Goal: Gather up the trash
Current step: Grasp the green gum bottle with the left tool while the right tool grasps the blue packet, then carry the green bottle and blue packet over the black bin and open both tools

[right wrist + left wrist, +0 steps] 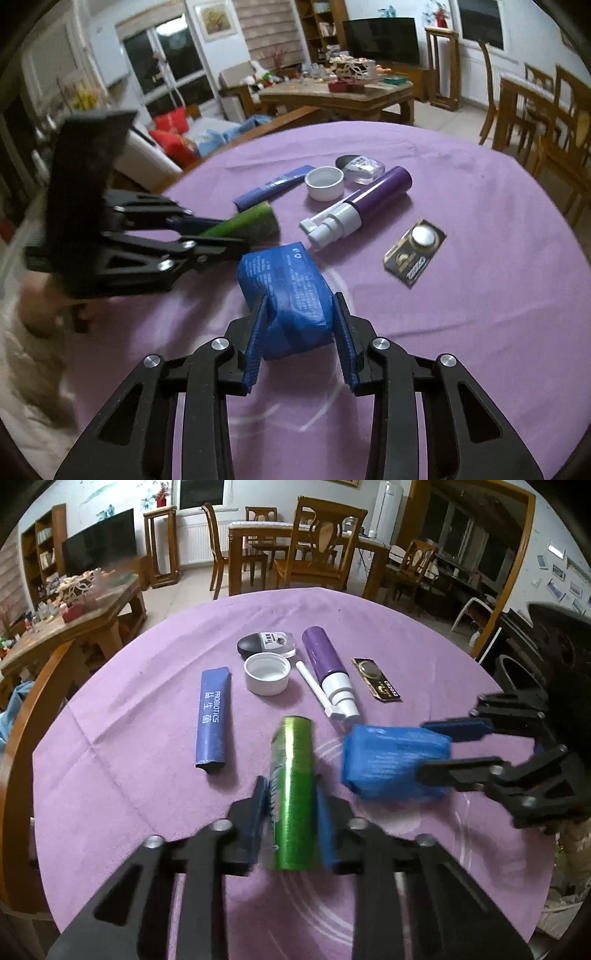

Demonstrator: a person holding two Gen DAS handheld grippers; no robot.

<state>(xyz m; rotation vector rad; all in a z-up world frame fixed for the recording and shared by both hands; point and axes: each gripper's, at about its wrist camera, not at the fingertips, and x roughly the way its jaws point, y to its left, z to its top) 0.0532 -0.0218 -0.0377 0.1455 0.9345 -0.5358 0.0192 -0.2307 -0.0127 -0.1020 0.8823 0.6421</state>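
**Inspector:** Nearest the left wrist camera, the left gripper (293,805) has its blue pads pressed against both sides of a green tube (293,794), which points away from the lens above the purple tablecloth (129,794).

**Clerk:** And the other tool?

**Inspector:** The right gripper (300,325) pinches a blue packet (286,291) between its pads. Seen from the left wrist, that packet (395,760) sits just right of the green tube, with the right gripper reaching in from the right edge.

**Clerk:** What lies on the cloth?

**Inspector:** Five items, all farther off. A blue sachet (214,720) marked PROBIOTICS lies to the left. A white cap (267,674) rests open side up at centre, with a black-and-clear floss case (266,645) just behind it. A purple spray bottle (328,668) lies on its side to the right of the cap, its white nozzle end nearer the camera. A coin battery card (376,679) sits farthest right.

**Clerk:** Is either held item touching the cloth?

**Inspector:** That cannot be told; both views are blurred there.
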